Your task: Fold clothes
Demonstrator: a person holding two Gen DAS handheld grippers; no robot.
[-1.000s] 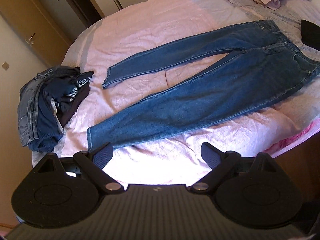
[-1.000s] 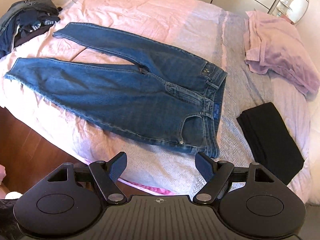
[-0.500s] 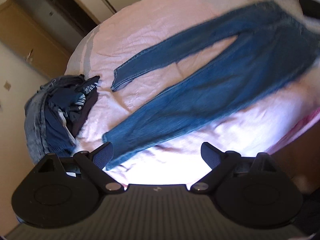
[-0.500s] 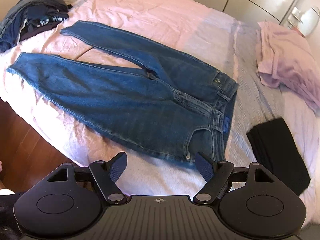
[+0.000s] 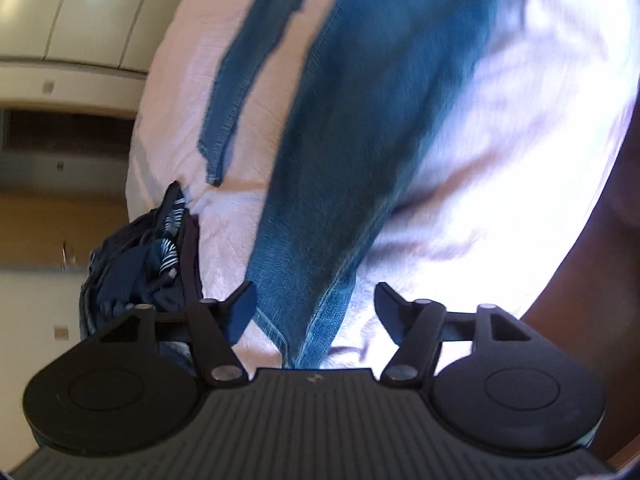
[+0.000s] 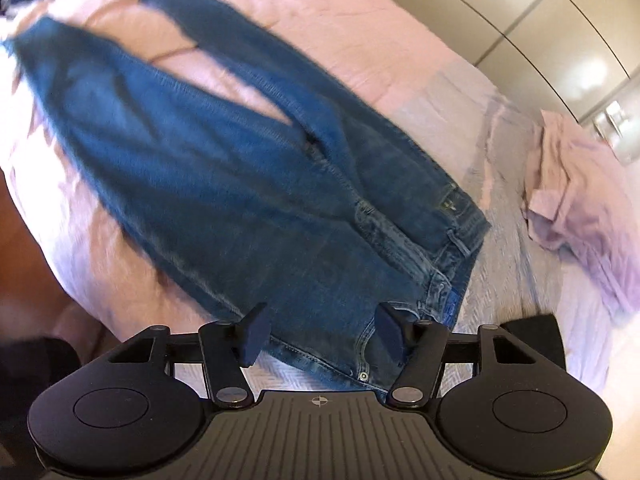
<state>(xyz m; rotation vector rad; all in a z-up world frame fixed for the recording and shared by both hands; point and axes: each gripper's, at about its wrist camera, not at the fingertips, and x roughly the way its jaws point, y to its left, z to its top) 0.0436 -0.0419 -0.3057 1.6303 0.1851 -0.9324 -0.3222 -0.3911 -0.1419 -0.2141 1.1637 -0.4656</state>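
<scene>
A pair of blue jeans [image 6: 248, 184] lies spread flat on a bed [image 6: 360, 36] with a pink cover, both legs stretched out and a strip of the cover showing between them.

In the left wrist view the left gripper [image 5: 314, 306] is low over the hem end of the near leg [image 5: 304, 312]. Its fingers [image 5: 242, 308] stand wide apart, and the cuff lies between them, but I cannot tell if a finger touches the cloth. The hem of the far leg [image 5: 216, 148] is further away, to the left. Just left of the near cuff there is a pile of dark clothes [image 5: 148, 260] with a striped piece in it. This view is blurred in the upper part.

In the right wrist view the right gripper [image 6: 322, 332] is over the waist end of the jeans, at the near edge, close to a front pocket with a metal rivet [image 6: 363, 376]. Its fingers [image 6: 390, 334] are also spread apart and nothing is held between them. The waistband [image 6: 460, 236] points to the right. Further right on the bed lies a crumpled lilac garment [image 6: 580, 204], well apart from the jeans. A black object [image 6: 536, 332] shows behind the right finger mount; what it is I cannot say.
</scene>
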